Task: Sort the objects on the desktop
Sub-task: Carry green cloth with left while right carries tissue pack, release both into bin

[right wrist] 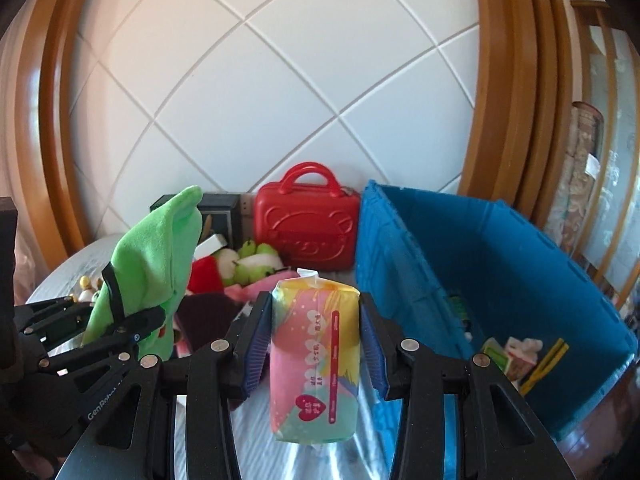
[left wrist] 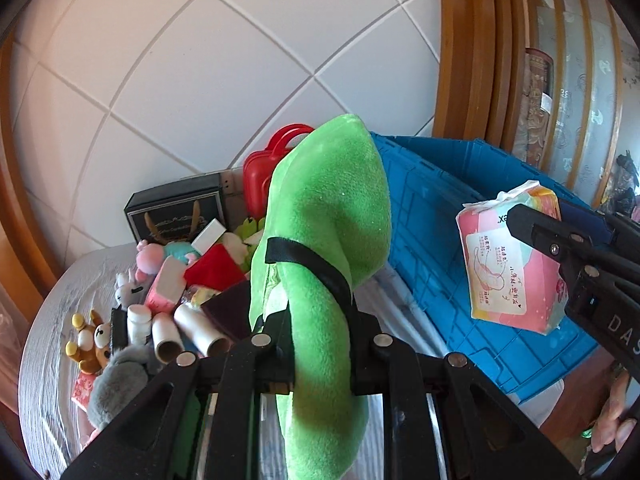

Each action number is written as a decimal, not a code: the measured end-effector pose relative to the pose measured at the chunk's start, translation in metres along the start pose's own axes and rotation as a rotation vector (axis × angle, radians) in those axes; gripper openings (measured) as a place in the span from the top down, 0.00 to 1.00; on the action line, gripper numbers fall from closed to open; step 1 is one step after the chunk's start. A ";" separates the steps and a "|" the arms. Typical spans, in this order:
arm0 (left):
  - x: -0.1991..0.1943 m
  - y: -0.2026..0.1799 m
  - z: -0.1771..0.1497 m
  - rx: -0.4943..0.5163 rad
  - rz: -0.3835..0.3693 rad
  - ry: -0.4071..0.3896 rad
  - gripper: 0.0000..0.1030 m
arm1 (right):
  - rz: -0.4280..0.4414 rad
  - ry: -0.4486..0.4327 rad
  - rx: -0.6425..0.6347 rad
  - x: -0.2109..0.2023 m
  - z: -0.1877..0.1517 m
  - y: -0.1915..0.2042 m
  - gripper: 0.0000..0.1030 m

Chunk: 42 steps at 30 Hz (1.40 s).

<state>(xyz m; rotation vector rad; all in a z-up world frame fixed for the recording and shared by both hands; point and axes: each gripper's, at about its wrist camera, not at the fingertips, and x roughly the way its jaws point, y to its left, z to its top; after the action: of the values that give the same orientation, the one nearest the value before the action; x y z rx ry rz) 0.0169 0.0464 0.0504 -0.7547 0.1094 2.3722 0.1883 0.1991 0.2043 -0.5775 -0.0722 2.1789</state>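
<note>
Above the counter (left wrist: 48, 344), both grippers are up in the air, and each one has something in it. The left gripper (left wrist: 320, 344) has its jaws closed tight on a green plush toy (left wrist: 328, 208). The toy is soft and long, and it sticks up high past the jaws. The right gripper (right wrist: 316, 332) has its jaws pressed on both sides of a pink tissue pack (right wrist: 312, 356). The pack stands upright between the blue pads.

The blue bin (right wrist: 500, 264) sits at the right end of the counter. A few small things already lie in its bottom. A red toy suitcase (right wrist: 308, 224) stands by the wall, just beside the bin. A pile of toys (left wrist: 160, 292) is still on the counter to the left, with a little bear, some white tubes and a red plush.

I think the step now is to carry these two things to the bin and drop them in. To do it well, each gripper should go up and over the bin wall first, not bump into it. The pack is nearest the bin, so it could go first. The jaws should open only when the thing is above the open bin. The green toy is floppy, so hold it well inside the rim before letting go, or an end may catch on the edge.
</note>
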 end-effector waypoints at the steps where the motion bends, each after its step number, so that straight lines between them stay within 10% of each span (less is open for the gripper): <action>1: 0.001 -0.011 0.006 0.011 -0.005 -0.010 0.84 | -0.015 -0.014 0.013 -0.004 0.004 -0.013 0.60; 15: 0.022 -0.197 0.092 0.144 -0.122 -0.136 0.84 | -0.173 -0.106 0.098 -0.030 0.034 -0.185 0.60; 31: 0.095 -0.303 0.089 0.265 -0.213 0.055 0.83 | -0.254 0.049 0.180 0.004 -0.010 -0.305 0.58; 36: 0.102 -0.298 0.086 0.261 -0.199 0.112 0.48 | -0.225 0.062 0.173 0.012 -0.017 -0.309 0.22; 42: 0.093 -0.278 0.087 0.217 -0.175 0.105 0.28 | -0.213 0.080 0.163 0.017 -0.021 -0.306 0.07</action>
<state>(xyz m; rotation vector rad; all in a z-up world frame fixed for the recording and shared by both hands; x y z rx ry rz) 0.0825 0.3399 0.1021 -0.7510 0.3265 2.1149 0.4131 0.4020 0.2557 -0.5385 0.0827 1.9326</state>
